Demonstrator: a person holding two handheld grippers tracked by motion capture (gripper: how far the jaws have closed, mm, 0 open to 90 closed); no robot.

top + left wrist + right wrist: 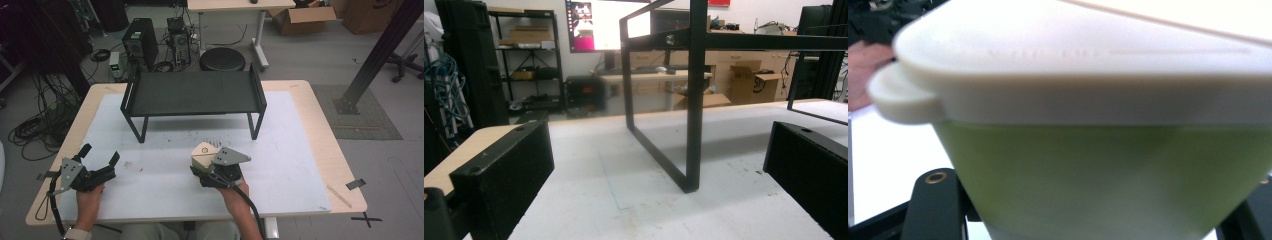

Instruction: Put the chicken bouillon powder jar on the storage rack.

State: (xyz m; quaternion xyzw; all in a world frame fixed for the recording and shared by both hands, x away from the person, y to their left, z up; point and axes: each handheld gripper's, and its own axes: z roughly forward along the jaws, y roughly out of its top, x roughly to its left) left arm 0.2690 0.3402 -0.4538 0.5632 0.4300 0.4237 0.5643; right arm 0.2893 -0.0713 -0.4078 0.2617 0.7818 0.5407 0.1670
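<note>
Table (310,150): pale wooden top under a white sheet, marked with faint scuffs.

Black metal shelf (192,92): low rack on thin legs, standing at the far middle of the sheet, nothing on its deck. Rigid frame, open underneath.

Container (204,156): near the front middle of the table, between the jaws of the right gripper (216,170). In the right gripper view it is a lidded tub (1098,170), green body tapering downward, off-white lid with a small tab at one corner (blurred, too close). Looks like moulded plastic, so probably light, stiff and somewhat slick; likely not fragile. Whether it holds anything cannot be told. The tapered walls could let it slide down through a loose pinch; gripping high, just under the lid's overhanging rim, seems safest. The jaws sit either side of the body, apparently closed on it.

Left gripper (100,156): front left, resting low, jaws spread wide, holding nothing, aimed towards the shelf's legs.
</note>
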